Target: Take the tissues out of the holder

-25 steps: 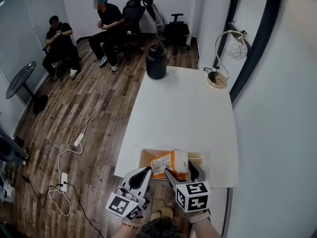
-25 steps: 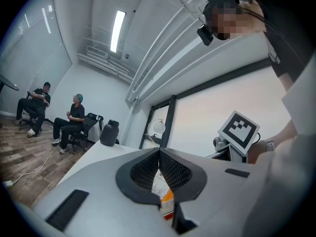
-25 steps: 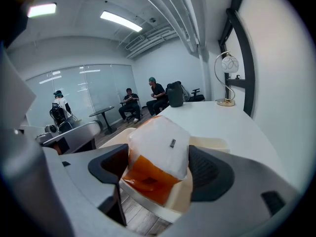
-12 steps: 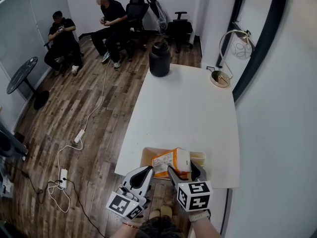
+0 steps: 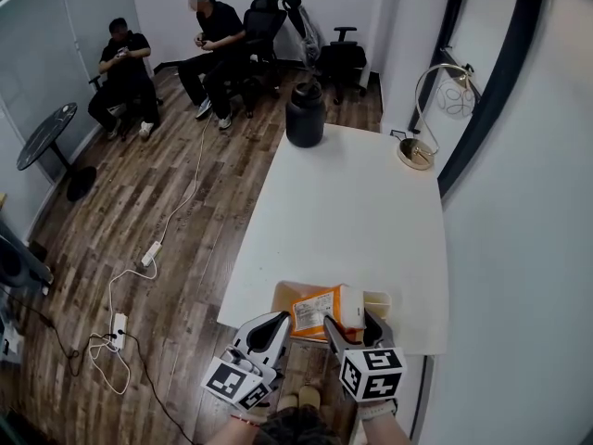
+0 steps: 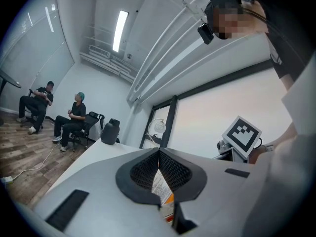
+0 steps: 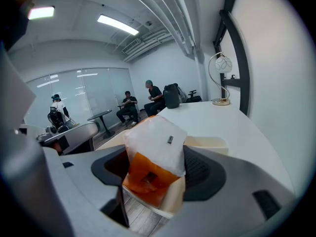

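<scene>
An orange and white tissue pack (image 5: pixel 320 306) stands tilted up out of the cream holder (image 5: pixel 378 299) at the white table's near edge. My right gripper (image 5: pixel 350 324) straddles the pack's near end. In the right gripper view its jaws are closing, with the pack (image 7: pixel 155 152) between them and the pads not visibly pressing. The holder's rim (image 7: pixel 210 143) shows behind. My left gripper (image 5: pixel 278 321) is at the pack's left corner. In the left gripper view, that gripper (image 6: pixel 159 152) has its pads together, with a strip of the pack's wrapper (image 6: pixel 162 189) between them.
The white table (image 5: pixel 352 202) stretches away, with a black jug (image 5: pixel 305 114) at its far end and a gold lamp (image 5: pixel 417 151) at the far right. On the wooden floor to the left lie cables (image 5: pixel 148 253). Two seated people (image 5: pixel 125 63) and office chairs are beyond.
The head camera has shifted, so the table and room sit slightly lower and to the right. Both grippers and the tilted pack keep the same places relative to one another.
</scene>
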